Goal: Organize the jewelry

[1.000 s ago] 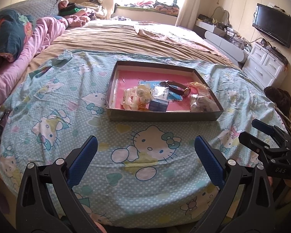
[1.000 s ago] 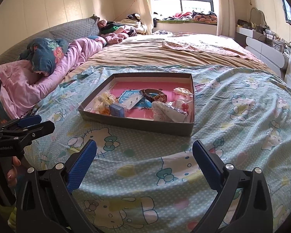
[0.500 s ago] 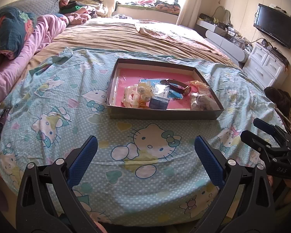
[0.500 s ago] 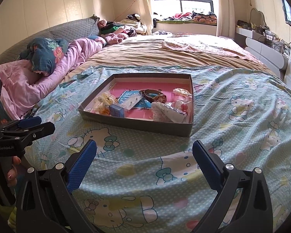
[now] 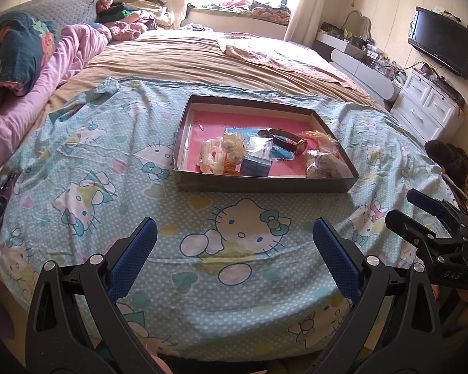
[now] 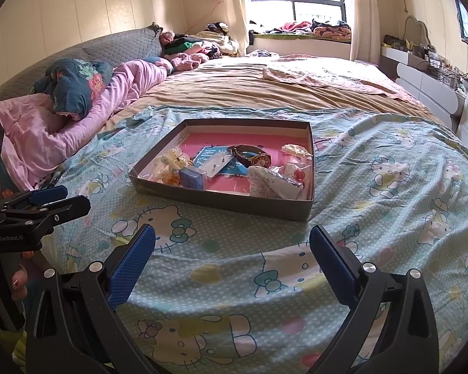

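Note:
A shallow grey box (image 5: 265, 184) with a pink floor lies on the bed, also in the right wrist view (image 6: 221, 201). In it are a dark-strapped watch (image 5: 288, 141) (image 6: 252, 155), a small blue box (image 5: 255, 166) (image 6: 192, 178), cream hair clips (image 5: 220, 154) (image 6: 173, 160), a blue card (image 6: 221, 162) and plastic bags (image 5: 324, 162) (image 6: 274, 180). My left gripper (image 5: 234, 249) is open and empty, short of the box. My right gripper (image 6: 232, 251) is open and empty, also short of it.
The bed is covered by a light blue cartoon-cat sheet (image 5: 109, 171) and a tan blanket (image 5: 202, 59). Pink bedding (image 6: 62, 124) lies at the left. A white dresser (image 5: 427, 109) and a wall television (image 5: 441, 40) stand at the right.
My left gripper has drifted slightly, so the box sits a little lower in its view. The right gripper has barely moved. Both stay open.

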Demonstrator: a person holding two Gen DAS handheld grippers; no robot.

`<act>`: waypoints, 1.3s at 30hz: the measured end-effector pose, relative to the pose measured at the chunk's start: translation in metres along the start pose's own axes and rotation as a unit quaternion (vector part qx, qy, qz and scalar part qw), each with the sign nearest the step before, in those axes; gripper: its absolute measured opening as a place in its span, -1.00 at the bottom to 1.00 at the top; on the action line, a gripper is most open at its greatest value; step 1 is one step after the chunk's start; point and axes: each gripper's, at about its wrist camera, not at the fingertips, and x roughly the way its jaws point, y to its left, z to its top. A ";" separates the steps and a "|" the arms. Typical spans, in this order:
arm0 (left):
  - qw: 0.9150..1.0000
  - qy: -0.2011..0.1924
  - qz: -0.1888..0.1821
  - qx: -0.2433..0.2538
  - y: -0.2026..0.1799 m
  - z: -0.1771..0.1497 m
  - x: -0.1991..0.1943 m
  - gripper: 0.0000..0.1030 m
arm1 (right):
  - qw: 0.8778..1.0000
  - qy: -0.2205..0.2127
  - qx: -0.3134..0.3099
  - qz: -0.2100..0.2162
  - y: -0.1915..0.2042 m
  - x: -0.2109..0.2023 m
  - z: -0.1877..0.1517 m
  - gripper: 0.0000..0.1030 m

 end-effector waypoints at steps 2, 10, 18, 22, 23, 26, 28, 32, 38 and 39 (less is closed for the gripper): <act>1.000 0.000 0.000 0.000 0.000 0.000 0.000 0.81 | 1.000 0.000 0.000 0.000 0.001 0.000 0.000 0.91; 1.000 0.001 -0.001 0.003 0.000 0.000 -0.001 0.81 | 1.000 0.000 -0.001 -0.001 0.002 0.000 0.001 0.91; 1.000 -0.001 0.001 0.009 -0.002 0.000 -0.002 0.81 | 1.000 0.002 -0.002 -0.002 0.002 0.000 0.001 0.91; 1.000 0.002 -0.001 0.007 -0.001 -0.001 -0.002 0.81 | 1.000 0.002 -0.002 -0.001 0.002 0.000 0.001 0.91; 1.000 0.003 0.000 0.008 -0.001 -0.001 -0.001 0.81 | 1.000 0.002 -0.002 -0.002 0.002 0.000 0.001 0.91; 1.000 0.004 -0.003 0.007 -0.001 -0.001 0.000 0.81 | 1.000 0.004 -0.002 -0.001 0.001 0.001 0.000 0.91; 1.000 0.003 -0.005 0.004 0.000 -0.002 0.000 0.81 | 1.000 0.004 -0.002 -0.002 0.000 0.001 -0.001 0.91; 1.000 0.005 -0.002 0.004 0.000 -0.003 0.002 0.81 | 1.000 0.006 -0.001 -0.003 -0.001 0.003 -0.001 0.91; 0.999 0.012 0.051 0.005 0.002 -0.004 0.008 0.82 | 1.000 0.011 0.006 -0.007 -0.008 0.005 -0.003 0.91; 0.998 0.013 0.057 0.004 0.003 -0.004 0.009 0.82 | 1.000 0.012 0.008 -0.009 -0.009 0.007 -0.003 0.91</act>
